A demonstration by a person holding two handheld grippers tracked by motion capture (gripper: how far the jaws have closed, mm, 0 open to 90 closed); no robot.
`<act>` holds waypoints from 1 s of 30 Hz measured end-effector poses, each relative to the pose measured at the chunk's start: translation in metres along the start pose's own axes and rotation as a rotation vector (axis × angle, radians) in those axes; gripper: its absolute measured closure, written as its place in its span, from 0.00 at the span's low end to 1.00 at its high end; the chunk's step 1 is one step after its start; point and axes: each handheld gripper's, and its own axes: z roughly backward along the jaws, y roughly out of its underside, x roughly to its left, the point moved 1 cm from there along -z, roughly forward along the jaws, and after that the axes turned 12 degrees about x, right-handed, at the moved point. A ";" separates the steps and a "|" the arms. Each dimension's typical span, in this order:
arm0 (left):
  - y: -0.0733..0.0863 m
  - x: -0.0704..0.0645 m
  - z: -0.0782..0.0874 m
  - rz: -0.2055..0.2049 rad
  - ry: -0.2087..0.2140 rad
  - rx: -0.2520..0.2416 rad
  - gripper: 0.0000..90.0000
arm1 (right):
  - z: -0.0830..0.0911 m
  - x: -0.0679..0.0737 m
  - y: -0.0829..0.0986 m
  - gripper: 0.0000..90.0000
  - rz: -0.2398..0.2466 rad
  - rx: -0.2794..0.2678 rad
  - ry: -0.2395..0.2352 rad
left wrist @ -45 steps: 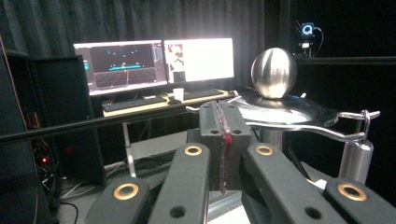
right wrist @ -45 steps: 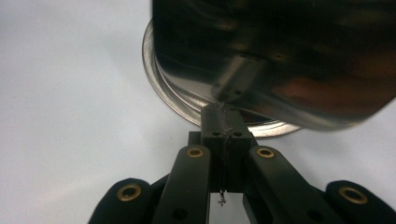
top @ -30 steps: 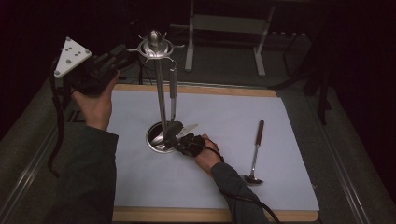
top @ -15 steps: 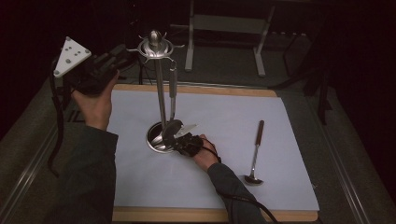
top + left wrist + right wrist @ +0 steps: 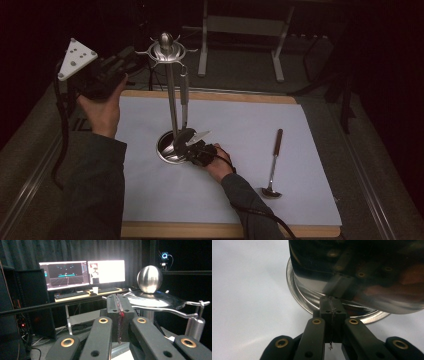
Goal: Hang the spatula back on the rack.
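Note:
A steel utensil stand [image 5: 172, 100] rises from a round base [image 5: 167, 149] on the white mat. One utensil hangs from a top hook by its handle [image 5: 184, 95]. Its shiny head [image 5: 362, 277] hangs low over the base rim [image 5: 295, 287]. My right gripper [image 5: 192, 146] lies low on the mat beside the base. Its jaws [image 5: 332, 301] are shut, with the tips right at the lower edge of that head. My left gripper [image 5: 131, 55] is held high beside the stand's ball top [image 5: 149, 278]. It is shut [image 5: 119, 298] on nothing.
A ladle [image 5: 273, 165] with a dark handle lies on the mat [image 5: 250, 120] to the right of the stand. The wooden board's edge [image 5: 225, 231] runs along the front. Monitors [image 5: 82, 272] on a desk stand far beyond the table.

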 end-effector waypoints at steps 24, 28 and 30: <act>-0.009 0.017 -0.033 0.046 0.032 0.062 1.00 | 0.000 -0.002 0.000 1.00 -0.016 -0.002 -0.015; -0.012 0.018 -0.039 0.050 0.039 0.071 1.00 | 0.000 -0.002 0.000 1.00 -0.025 -0.002 -0.022; -0.012 0.019 -0.040 0.051 0.042 0.072 1.00 | 0.000 -0.002 0.000 1.00 -0.028 0.000 -0.025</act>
